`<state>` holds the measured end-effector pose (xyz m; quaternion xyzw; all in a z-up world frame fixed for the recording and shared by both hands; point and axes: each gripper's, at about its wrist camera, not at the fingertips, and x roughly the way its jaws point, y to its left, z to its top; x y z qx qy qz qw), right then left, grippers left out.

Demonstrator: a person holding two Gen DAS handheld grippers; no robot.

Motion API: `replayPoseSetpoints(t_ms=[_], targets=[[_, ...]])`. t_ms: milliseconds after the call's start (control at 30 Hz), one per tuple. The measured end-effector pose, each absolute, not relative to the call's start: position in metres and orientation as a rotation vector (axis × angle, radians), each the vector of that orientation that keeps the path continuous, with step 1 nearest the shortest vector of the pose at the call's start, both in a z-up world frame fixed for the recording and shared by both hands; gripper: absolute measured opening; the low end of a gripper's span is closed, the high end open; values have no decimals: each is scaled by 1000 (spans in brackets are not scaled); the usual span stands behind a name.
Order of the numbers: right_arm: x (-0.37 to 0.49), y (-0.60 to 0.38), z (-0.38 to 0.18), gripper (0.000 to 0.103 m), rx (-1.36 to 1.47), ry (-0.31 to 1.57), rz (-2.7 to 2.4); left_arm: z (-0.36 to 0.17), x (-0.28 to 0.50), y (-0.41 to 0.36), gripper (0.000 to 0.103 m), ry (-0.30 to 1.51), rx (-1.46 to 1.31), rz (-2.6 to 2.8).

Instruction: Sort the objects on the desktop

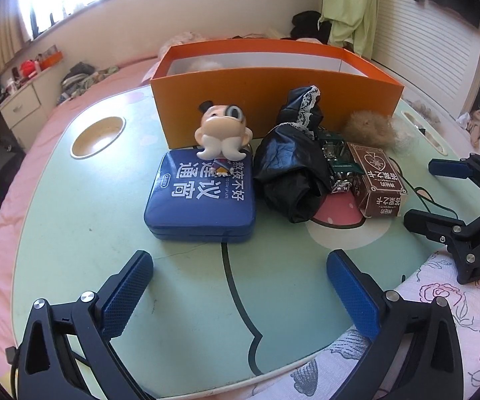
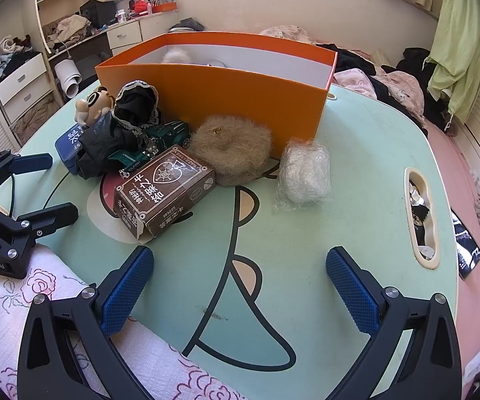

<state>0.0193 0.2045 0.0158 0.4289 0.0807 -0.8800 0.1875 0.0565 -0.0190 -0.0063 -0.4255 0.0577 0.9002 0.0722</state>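
An orange box [image 1: 273, 100] [image 2: 240, 96] stands open at the back of the mint-green table [image 1: 73, 216]. In front of it lie a blue tin case [image 1: 199, 200] with a big-headed figurine [image 1: 223, 133] on its far edge, a black lace-trimmed cloth [image 1: 293, 166], a green toy car [image 2: 166, 133], a brown card box [image 2: 163, 190], a tan fur ball [image 2: 233, 146] and a clear plastic bundle [image 2: 303, 176]. My left gripper [image 1: 240, 295] is open, just short of the blue case. My right gripper [image 2: 240, 291] is open over bare table, short of the card box.
A round cup recess [image 1: 98, 136] sits at the table's left end and an oblong slot [image 2: 421, 213] at its right end. A phone [image 2: 466, 243] lies on the pink bedding beyond. Floral fabric [image 2: 39, 293] covers the near edge. White fluff lies inside the box.
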Motion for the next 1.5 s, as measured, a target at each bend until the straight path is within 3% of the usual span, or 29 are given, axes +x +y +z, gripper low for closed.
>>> replayPoseSetpoints(t_ms=[1233, 1433, 1500], targets=[[15, 213, 20, 103, 1218, 223, -2482, -8, 58, -11, 103, 176, -1272, 2706], [2, 219, 90, 103, 1079, -2, -2469, -7, 56, -8, 103, 180, -1265, 2704], [-22, 216, 113, 97, 1081, -121, -2419, -7, 56, -8, 103, 180, -1264, 2704]])
